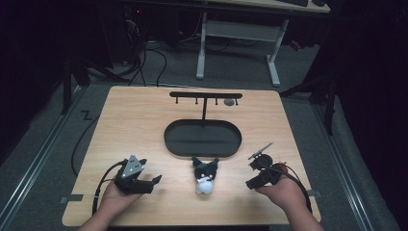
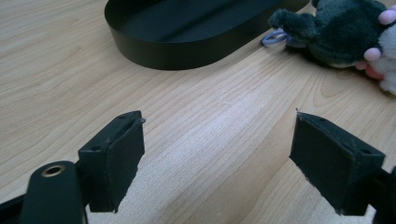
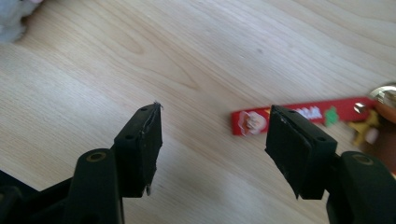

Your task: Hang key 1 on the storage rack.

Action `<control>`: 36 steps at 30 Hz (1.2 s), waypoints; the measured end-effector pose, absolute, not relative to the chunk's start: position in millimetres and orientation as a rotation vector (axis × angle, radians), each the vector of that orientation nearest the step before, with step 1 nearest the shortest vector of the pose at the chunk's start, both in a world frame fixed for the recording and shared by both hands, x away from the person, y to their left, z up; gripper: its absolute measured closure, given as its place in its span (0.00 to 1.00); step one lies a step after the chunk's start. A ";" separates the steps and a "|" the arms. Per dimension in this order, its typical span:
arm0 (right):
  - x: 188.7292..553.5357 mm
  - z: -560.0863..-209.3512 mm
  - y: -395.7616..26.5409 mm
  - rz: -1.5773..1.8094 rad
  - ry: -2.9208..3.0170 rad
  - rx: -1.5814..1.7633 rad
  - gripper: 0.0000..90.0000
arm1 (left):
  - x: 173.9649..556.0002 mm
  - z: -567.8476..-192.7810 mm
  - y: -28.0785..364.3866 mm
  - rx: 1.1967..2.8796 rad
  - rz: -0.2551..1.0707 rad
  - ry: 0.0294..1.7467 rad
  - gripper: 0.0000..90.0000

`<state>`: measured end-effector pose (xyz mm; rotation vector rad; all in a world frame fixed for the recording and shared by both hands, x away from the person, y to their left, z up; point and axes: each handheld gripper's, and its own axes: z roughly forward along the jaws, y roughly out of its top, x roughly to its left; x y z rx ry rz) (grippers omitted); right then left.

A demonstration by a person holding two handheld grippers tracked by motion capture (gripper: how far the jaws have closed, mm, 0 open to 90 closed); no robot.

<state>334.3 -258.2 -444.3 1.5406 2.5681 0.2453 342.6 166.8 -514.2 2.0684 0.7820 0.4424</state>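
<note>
The red tag (image 3: 299,116) is half hidden behind the right gripper (image 3: 212,140); the black-and-white plush (image 1: 205,175) lies between it and the left gripper (image 1: 144,182); both stand open, empty.

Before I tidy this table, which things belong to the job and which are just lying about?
In the job:
plush toy
black oval tray
hook stand

Lying about:
red strap with charm
desk frame
floor cables

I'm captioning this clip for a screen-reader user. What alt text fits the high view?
A small black-and-white plush toy lies on a wooden table between two hand-held grippers, the left gripper and the right gripper, both with open jaws holding nothing. Behind the toy stands a black oval tray with a T-shaped hook rack.
</note>
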 end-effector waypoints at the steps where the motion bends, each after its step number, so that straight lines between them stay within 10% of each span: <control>1: 333.1 -442.6 -262.3 0.247 2.557 1.552 0.41 | 342.4 -514.5 166.8 2.070 0.442 0.782 0.20; 36: 335.5 -439.3 -350.6 0.219 2.374 1.765 0.48 | 342.8 -517.9 166.8 2.095 0.425 0.769 0.20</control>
